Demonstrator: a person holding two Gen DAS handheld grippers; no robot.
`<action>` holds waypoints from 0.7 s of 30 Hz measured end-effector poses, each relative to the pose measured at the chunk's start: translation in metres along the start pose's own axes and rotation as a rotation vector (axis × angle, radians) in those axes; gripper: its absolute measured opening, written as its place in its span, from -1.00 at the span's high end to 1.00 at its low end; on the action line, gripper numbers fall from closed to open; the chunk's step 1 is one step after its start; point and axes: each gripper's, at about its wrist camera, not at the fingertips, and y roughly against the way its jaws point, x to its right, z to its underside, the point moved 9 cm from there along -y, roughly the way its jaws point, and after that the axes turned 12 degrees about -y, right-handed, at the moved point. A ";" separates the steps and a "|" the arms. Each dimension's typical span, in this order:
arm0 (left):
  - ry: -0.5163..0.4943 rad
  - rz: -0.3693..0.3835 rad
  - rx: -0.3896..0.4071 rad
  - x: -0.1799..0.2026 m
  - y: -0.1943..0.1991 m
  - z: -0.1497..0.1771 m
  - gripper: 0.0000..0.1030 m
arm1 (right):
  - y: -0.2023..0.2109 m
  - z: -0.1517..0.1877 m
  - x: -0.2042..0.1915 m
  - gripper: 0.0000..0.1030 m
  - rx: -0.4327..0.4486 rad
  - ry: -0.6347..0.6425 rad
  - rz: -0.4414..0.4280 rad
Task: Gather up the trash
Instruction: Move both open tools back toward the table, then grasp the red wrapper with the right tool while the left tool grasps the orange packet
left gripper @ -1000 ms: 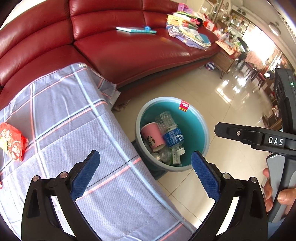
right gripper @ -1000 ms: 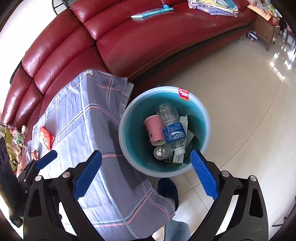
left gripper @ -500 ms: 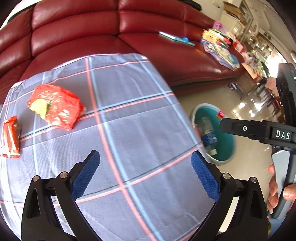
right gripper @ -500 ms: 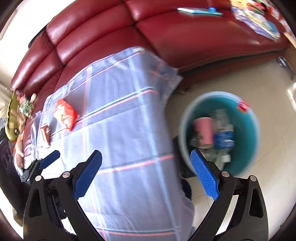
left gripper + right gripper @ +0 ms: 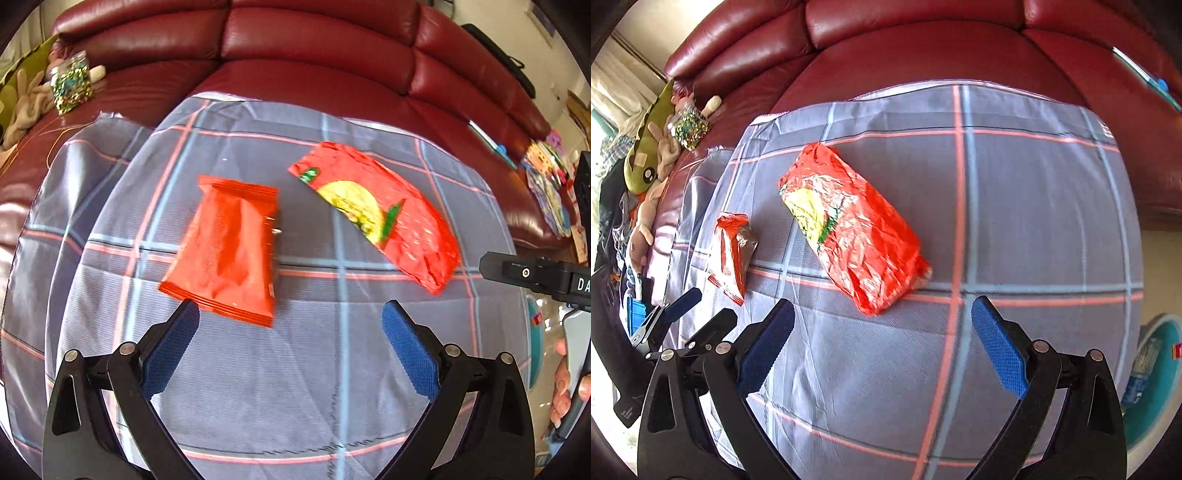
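A flat orange-red foil snack packet (image 5: 228,251) lies on the grey plaid cloth (image 5: 295,387) just ahead of the left tongs (image 5: 290,317), its long axis running away from them and leaning slightly right, its near crimped end almost at the left blue pad (image 5: 170,347). To its right, well apart, a crumpled red snack bag with a yellow and green picture (image 5: 376,214) lies diagonally, its long axis running from far left to near right; any print on either is too blurred to read. Seen from the right wrist, this bag (image 5: 849,229) sits just ahead of the right tongs (image 5: 882,317). Both tongs are spread wide and hold nothing. White letters "DA" show on the right tool's black body (image 5: 546,277). The cloth covers a table in front of a dark red leather sofa (image 5: 314,48); a teal plastic bin (image 5: 1156,387) stands on the floor to the right.
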 end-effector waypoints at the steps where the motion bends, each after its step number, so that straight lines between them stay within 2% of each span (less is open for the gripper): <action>1: 0.013 -0.008 -0.003 -0.009 -0.003 -0.001 -0.92 | -0.008 -0.004 -0.005 -0.80 -0.005 0.013 0.010; 4: 0.033 -0.018 -0.023 -0.027 -0.016 -0.001 -0.92 | -0.029 -0.014 -0.015 -0.80 -0.014 0.039 0.034; 9: 0.031 -0.038 -0.050 -0.034 -0.040 -0.006 -0.92 | -0.050 -0.023 -0.023 -0.79 -0.012 0.080 0.069; 11: 0.029 -0.038 -0.057 -0.035 -0.047 -0.006 -0.92 | -0.054 -0.022 -0.025 -0.72 -0.004 0.098 0.079; 13: 0.017 -0.048 -0.053 -0.035 -0.051 -0.008 -0.92 | -0.059 -0.020 -0.025 -0.29 -0.017 0.113 0.086; 14: 0.010 -0.049 -0.049 -0.033 -0.052 -0.009 -0.92 | -0.058 -0.021 -0.026 -0.24 0.005 0.130 0.101; 17: -0.004 -0.054 -0.043 -0.030 -0.054 -0.012 -0.90 | -0.056 -0.018 -0.027 0.23 0.006 0.144 0.093; 18: -0.010 -0.063 -0.038 -0.029 -0.053 -0.013 -0.73 | -0.054 -0.016 -0.027 0.48 0.002 0.140 0.083; 19: -0.028 -0.092 -0.029 -0.028 -0.052 -0.015 -0.57 | -0.053 -0.014 -0.027 0.58 -0.004 0.132 0.069; 21: -0.042 -0.084 -0.024 -0.023 -0.050 -0.015 -0.39 | -0.046 -0.010 -0.028 0.63 0.004 0.129 0.049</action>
